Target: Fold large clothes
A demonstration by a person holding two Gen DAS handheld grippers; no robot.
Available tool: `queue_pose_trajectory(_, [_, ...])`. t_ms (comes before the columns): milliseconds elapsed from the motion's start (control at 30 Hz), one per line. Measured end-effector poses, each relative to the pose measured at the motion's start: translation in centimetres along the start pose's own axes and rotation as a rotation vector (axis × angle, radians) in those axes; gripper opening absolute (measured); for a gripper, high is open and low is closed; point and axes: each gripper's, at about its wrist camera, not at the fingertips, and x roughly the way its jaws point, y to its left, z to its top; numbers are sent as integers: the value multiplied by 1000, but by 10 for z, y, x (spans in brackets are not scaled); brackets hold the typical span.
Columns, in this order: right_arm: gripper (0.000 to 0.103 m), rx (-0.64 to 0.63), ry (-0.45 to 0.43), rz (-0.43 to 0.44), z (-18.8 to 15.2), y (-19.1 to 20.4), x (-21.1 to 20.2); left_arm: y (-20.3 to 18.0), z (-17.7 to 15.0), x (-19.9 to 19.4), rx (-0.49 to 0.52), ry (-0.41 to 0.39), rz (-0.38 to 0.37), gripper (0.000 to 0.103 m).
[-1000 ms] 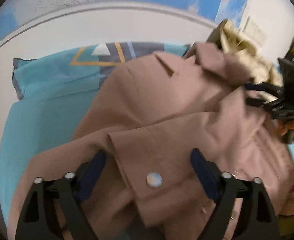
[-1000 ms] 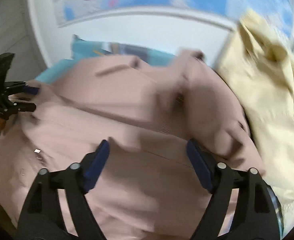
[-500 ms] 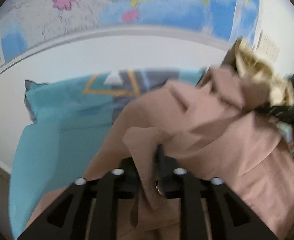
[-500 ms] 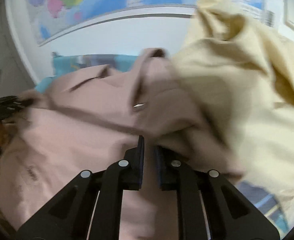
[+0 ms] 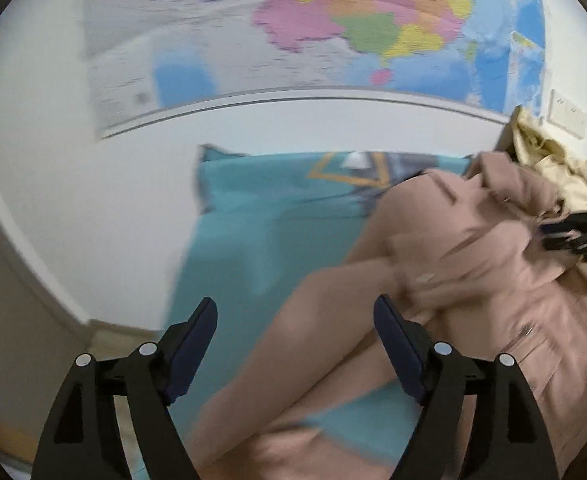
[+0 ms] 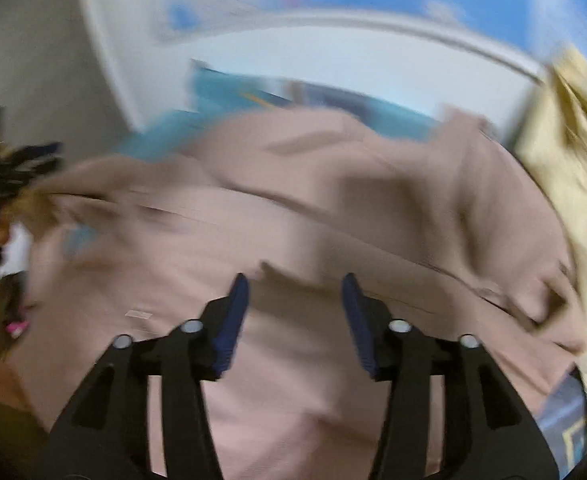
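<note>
L gripper [image 5: 295, 320]: jaws wide and opening, nothing between the pads; teal bedsheet [image 5: 253, 248] shows in the gap, pink fabric just beside the R-hand finger. R gripper [image 6: 295, 294]: jaws about half apart and opening, pads not pressing on anything; fabric lies beneath and behind them, frame blurred.

Writing/labels: none legible. Small pale tag on the coat in R view, too blurred to read.

Task item: pink coat [image 5: 493, 280], large, dusty pink, matte, heavily creased. Lies rumpled on the bed across the teal sheet, a long sleeve or hem running toward the near edge, collar and folded flaps at the far end. Seam lines and a pocket flap visible.

Beyond coat: cream garment [image 6: 565, 152] heaped touching its far R side. Patterned pillow [image 5: 357, 168] at bed head, against white wall. Coloured wall map [image 5: 333, 28] above, text unreadable
</note>
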Motion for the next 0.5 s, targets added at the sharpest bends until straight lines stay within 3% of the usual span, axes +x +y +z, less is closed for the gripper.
queue_pose_trajectory(100, [58, -107, -17, 186, 15, 59, 8, 23, -18, -9, -30, 17, 12, 80])
queue_pose_trajectory(200, [61, -234, 35, 351, 19, 131, 35, 39, -33, -8, -66, 40, 8, 80])
queue_pose_trajectory(300, [66, -303, 104, 438, 23, 188, 70, 48, -45, -6, -107, 52, -43, 79])
queue_pose_trajectory(400, [65, -347, 121, 414, 30, 219, 95, 51, -56, -5, -115, 70, -74, 74])
queue_pose_trajectory(500, [65, -356, 59, 344, 44, 225, 97, 52, -64, 3, -89, 114, -121, 47])
